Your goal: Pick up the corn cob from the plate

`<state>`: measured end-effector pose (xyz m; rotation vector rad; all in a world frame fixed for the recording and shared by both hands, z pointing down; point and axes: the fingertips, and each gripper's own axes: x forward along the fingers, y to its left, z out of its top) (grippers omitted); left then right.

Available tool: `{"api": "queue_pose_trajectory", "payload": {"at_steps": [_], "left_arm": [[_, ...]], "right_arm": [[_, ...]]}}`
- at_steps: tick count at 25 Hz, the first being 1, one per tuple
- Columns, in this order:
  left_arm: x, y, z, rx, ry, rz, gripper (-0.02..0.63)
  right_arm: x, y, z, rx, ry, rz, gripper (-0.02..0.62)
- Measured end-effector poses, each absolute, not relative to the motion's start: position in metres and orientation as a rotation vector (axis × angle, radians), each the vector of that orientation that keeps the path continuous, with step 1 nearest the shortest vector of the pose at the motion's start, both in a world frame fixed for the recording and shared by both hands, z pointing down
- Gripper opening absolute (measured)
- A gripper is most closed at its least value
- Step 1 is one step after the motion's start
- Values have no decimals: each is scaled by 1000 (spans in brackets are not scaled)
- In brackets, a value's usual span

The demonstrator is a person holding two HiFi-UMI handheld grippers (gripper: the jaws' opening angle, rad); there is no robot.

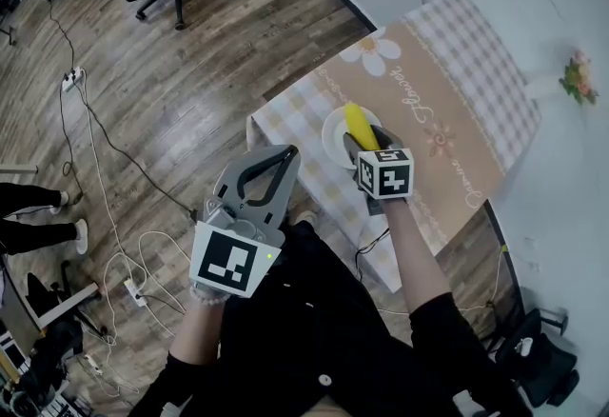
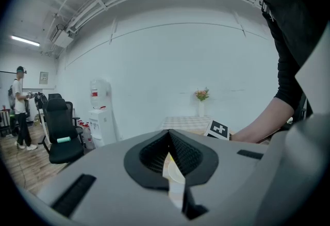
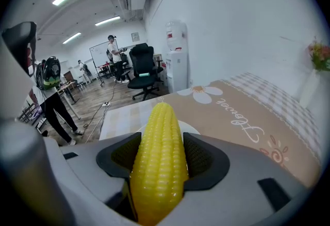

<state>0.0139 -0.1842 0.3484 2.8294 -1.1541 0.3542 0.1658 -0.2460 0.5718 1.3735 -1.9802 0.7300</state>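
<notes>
Right gripper (image 3: 161, 155) jaws clamp corn cob (image 3: 157, 178) over plate (image 1: 331, 134); left gripper (image 2: 169, 140) jaws pressed together.

left gripper (image 1: 287, 152) closed, right gripper (image 1: 373, 143) holding cob (image 3: 159, 160)

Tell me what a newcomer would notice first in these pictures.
The bright yellow corn cob, clamped in the jaws of the right gripper over the white plate on the checked tablecloth. Next, the left gripper, jaws together and empty, held clear of the cloth above the wood floor.
</notes>
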Motion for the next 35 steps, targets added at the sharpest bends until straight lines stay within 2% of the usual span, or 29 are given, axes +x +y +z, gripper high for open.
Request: {"api": "queue_pose_trajectory", "payload": {"at_steps": [35], "left_arm": [[49,-165,304,3020,-943,282,14]], "right_arm": [[196,-175,385,1784,-2182,510,258]]}}
